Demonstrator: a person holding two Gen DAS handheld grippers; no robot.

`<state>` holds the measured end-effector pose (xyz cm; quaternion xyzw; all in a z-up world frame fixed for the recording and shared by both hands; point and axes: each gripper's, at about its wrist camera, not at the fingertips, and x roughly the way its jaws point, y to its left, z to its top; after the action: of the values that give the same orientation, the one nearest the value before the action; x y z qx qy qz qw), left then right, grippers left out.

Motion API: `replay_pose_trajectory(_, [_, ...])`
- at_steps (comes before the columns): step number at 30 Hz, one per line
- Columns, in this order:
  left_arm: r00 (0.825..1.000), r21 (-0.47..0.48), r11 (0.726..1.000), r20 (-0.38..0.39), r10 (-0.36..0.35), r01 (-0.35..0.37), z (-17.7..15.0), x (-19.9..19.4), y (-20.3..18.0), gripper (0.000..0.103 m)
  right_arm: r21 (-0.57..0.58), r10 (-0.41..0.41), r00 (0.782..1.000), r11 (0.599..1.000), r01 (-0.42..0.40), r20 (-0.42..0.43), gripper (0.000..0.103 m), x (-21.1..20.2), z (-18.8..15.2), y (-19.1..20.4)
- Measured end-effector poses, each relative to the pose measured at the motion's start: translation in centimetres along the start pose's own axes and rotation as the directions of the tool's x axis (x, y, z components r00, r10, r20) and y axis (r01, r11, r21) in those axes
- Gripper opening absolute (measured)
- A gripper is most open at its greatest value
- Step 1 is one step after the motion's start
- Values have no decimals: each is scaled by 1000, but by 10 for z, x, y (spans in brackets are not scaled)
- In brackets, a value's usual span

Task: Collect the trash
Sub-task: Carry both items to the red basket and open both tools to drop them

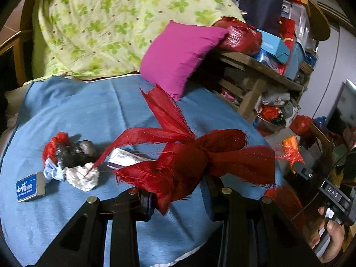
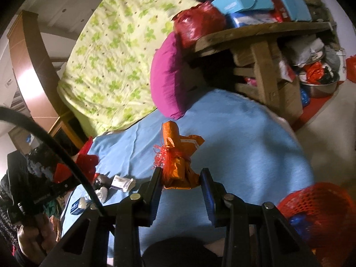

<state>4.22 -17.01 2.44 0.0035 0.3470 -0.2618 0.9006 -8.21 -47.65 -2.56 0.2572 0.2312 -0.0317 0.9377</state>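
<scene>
My left gripper (image 1: 178,194) is shut on a frayed red mesh ribbon bow (image 1: 200,155), held above the blue blanket (image 1: 89,111). My right gripper (image 2: 181,181) is shut on an orange wrapper bundle (image 2: 178,158) tied with red string. More trash lies on the blanket at the left: a crumpled white tissue (image 1: 83,176), a dark lump with red netting (image 1: 71,149), a small blue box (image 1: 30,188) and a white and purple carton (image 1: 124,158). The same pile shows small in the right wrist view, with the carton (image 2: 122,182) in it.
A magenta pillow (image 1: 178,57) and a green flowered quilt (image 1: 106,22) lie at the bed's far end. A cluttered wooden shelf (image 1: 262,71) stands right of the bed. A red mesh basket (image 2: 318,213) sits at lower right. A hand (image 1: 329,233) holds the other gripper.
</scene>
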Motion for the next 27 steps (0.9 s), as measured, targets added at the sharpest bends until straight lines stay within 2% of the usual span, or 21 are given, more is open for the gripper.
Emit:
replay_pose_trajectory(11, [994,67,992,-26,-102,103,-9,10,-58,36,7,-143,988,990,143,66,37,-59,9,-43])
replay_pose_trajectory(18, [984,112,979,-60,-165,171,-15,21,-99,36,55,-261,965,964,259,35,37,-84,-6,-92])
replay_pose_trajectory(27, [968,179,954,-117,-222,240,-28,36,-151,36,92,-358,933,928,360,-45,38,-94,-34,-140])
